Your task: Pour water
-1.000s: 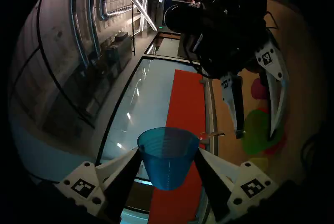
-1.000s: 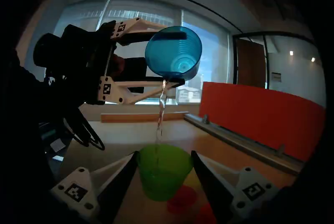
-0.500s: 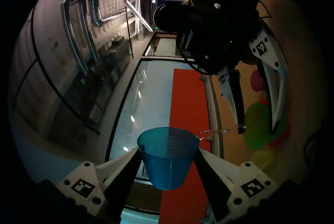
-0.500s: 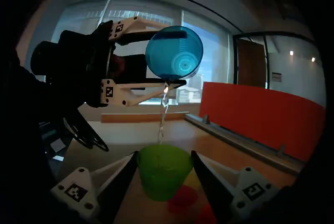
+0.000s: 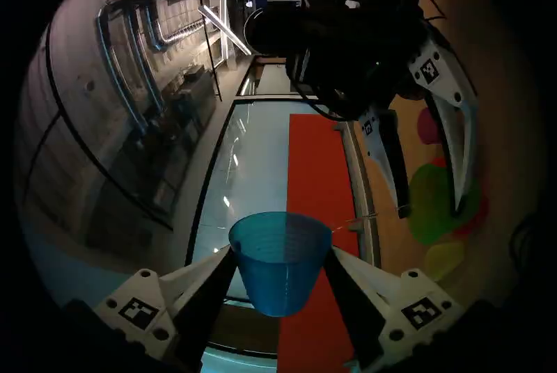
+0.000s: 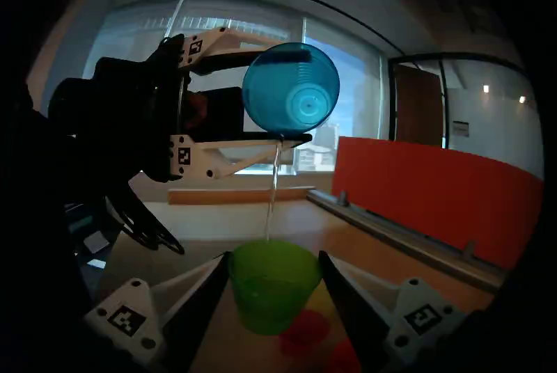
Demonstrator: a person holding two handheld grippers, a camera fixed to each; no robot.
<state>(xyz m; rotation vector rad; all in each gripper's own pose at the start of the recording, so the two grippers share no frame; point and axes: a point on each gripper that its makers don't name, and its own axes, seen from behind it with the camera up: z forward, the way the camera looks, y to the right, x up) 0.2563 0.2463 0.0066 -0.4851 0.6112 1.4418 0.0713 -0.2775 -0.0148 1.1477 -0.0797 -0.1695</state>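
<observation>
Right gripper (image 6: 273, 257): nearest in the right gripper view; jaws drawn in about a cup's width, both fingers pressing the sides of the green cup.
Green cup (image 6: 273, 288): upright between those fingers, mouth up, with water partway up inside. Whether its base touches the table cannot be told.
Coloured discs (image 6: 307, 323): red and yellow patches on the table just below and to the right of the green cup.
Table (image 6: 209, 218): pale wood, running away toward the window.
Water stream (image 6: 272, 195): a thin thread falling straight from the blue cup's lower lip into the green cup's mouth.
Blue cup (image 6: 291, 88): above the green cup, tipped onto its side, mouth turned toward the right gripper view's camera.
Left gripper (image 5: 280, 256): jaws closed to the cup's width, one finger on each side of the blue cup, gripping it; a dark-gloved hand (image 6: 118, 122) holds it at the left.
Red partition (image 6: 435, 192): upright panel along the table's right edge, beyond a metal rail.
Window (image 6: 351, 77): wide glass at the far wall, bright with daylight.
</observation>
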